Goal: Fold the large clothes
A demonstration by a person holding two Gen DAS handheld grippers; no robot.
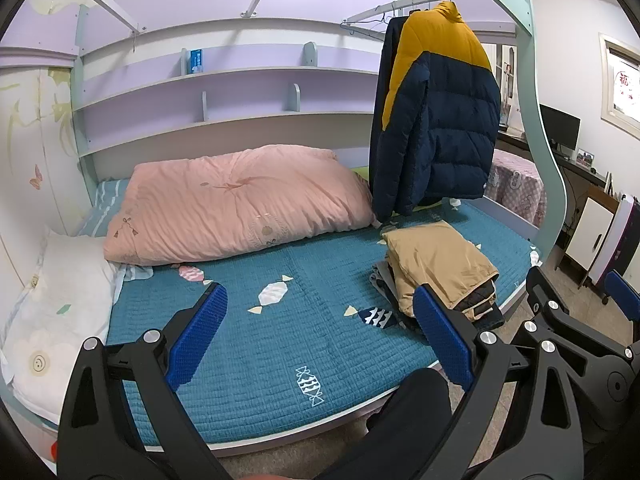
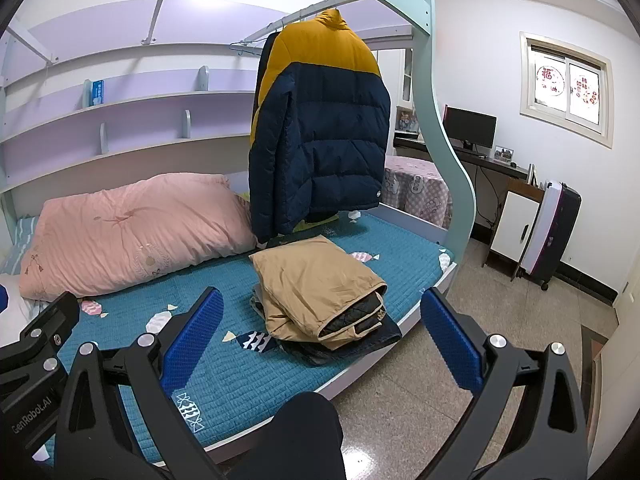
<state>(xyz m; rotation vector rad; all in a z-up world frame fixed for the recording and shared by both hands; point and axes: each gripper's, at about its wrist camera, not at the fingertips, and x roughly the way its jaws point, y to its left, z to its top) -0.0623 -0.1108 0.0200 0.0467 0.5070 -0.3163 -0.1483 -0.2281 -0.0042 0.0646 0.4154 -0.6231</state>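
Teal bed [image 2: 280, 376], folded-clothes stack [image 2: 320, 300] atop.

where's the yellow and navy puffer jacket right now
The puffer jacket hangs from the rail over the bed's far right end, just above the folded tan garment, right of the pink duvet.

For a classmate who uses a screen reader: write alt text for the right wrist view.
A navy and yellow puffer jacket hangs from a rail above a bed with a teal quilt, where a stack of folded clothes lies topped by a tan garment. The open right gripper frames the stack; a pink duvet lies behind.
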